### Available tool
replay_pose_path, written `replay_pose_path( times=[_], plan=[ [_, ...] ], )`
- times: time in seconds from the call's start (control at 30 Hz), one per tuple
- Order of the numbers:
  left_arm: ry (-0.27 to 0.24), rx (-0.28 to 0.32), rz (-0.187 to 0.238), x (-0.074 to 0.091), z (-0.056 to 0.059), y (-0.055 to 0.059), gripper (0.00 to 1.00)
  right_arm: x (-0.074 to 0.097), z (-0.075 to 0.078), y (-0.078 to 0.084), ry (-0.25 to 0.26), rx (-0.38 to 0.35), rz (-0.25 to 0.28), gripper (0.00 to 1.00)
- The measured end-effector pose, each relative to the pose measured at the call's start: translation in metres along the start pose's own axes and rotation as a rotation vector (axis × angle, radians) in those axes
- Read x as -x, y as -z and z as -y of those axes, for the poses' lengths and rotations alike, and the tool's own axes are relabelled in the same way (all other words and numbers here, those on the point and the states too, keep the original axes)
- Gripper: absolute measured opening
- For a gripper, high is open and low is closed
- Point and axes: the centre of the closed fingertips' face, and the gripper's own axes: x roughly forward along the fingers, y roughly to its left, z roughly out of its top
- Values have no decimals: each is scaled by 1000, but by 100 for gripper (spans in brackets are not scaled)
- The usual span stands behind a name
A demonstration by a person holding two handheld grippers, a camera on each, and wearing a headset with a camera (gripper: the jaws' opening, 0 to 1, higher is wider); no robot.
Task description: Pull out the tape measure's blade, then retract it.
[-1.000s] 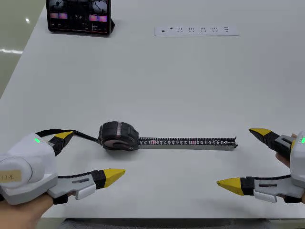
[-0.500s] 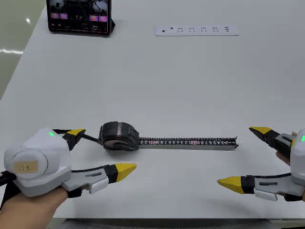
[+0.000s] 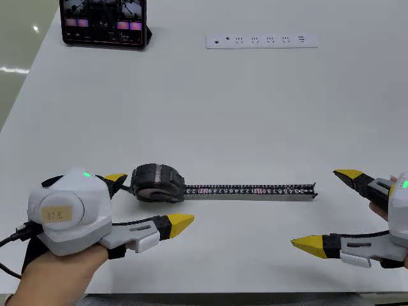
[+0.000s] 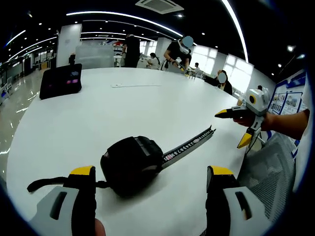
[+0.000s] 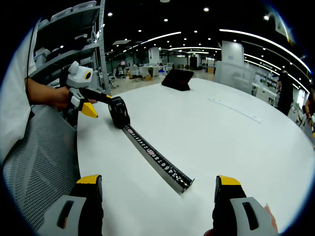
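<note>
A black tape measure case [image 3: 158, 183] lies on the white table [image 3: 210, 108], its blade [image 3: 252, 190] drawn out flat to the right, ending in a hook [image 3: 313, 189]. In the left gripper view the case [image 4: 132, 163] sits just ahead between the yellow-tipped fingers [image 4: 82, 173], untouched. My left gripper [image 3: 148, 201] is open, straddling the case's left end, where a black wrist strap [image 4: 42, 184] trails. My right gripper [image 3: 330, 208] is open, a short way right of the hook. In the right gripper view the blade [image 5: 152, 155] runs away from the hook [image 5: 186, 184] to the case [image 5: 118, 112].
A dark tablet [image 3: 104, 21] stands at the table's far left. A white power strip [image 3: 261, 41] lies at the far middle. The table's front edge runs just below both grippers. People stand in the background of the left gripper view.
My left gripper has moved right toward the tape measure case, now flanking its left end. The tape measure and my right gripper have stayed put.
</note>
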Motion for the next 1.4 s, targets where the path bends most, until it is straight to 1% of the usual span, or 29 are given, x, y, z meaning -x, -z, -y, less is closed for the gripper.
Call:
replay_pose_path(
  times=[0.23, 0.53, 0.7, 0.8, 0.87, 1.0, 1.1, 1.13, 1.17, 1.2, 1.3, 1.37, 1.4],
  plan=[
    [0, 29, 4, -3, 0, 0, 89, 0, 2, 1, -2, -4, 0, 94],
    [3, 28, 5, -6, 4, 0, 89, 0, 2, 0, -2, -4, -1, 94],
    [-6, 36, 14, -5, 4, 0, 88, -1, 1, -2, -4, -6, 3, 94],
    [-5, 35, 11, -6, 6, 1, 89, -1, 1, -1, -8, -9, 3, 93],
    [-17, 30, 10, -7, 4, 1, 89, -1, 1, -2, -9, -6, 6, 93],
    [-40, 68, 30, -8, 4, -2, 89, -3, 1, -4, -13, -2, 12, 92],
    [-67, 79, 33, -10, 2, -3, 88, -3, 1, -3, -21, -6, 3, 90],
    [-72, 89, 38, -10, 2, -3, 88, -3, 1, -3, -24, -5, 2, 89],
    [-84, 116, 52, -11, 1, -5, 88, -3, 1, -3, -27, -2, -1, 88],
    [-90, 128, 60, -11, 1, -6, 88, -3, 1, -3, -31, 0, -3, 87],
    [-113, 141, 68, -12, -1, -7, 87, -4, 1, -3, -36, 7, -4, 86],
    [-130, 132, 63, -13, -2, -6, 86, -4, 1, -4, -39, 13, -1, 85],
    [-139, 141, 68, -13, -4, -6, 84, -4, 1, -5, -39, 13, 0, 85]
  ],
)
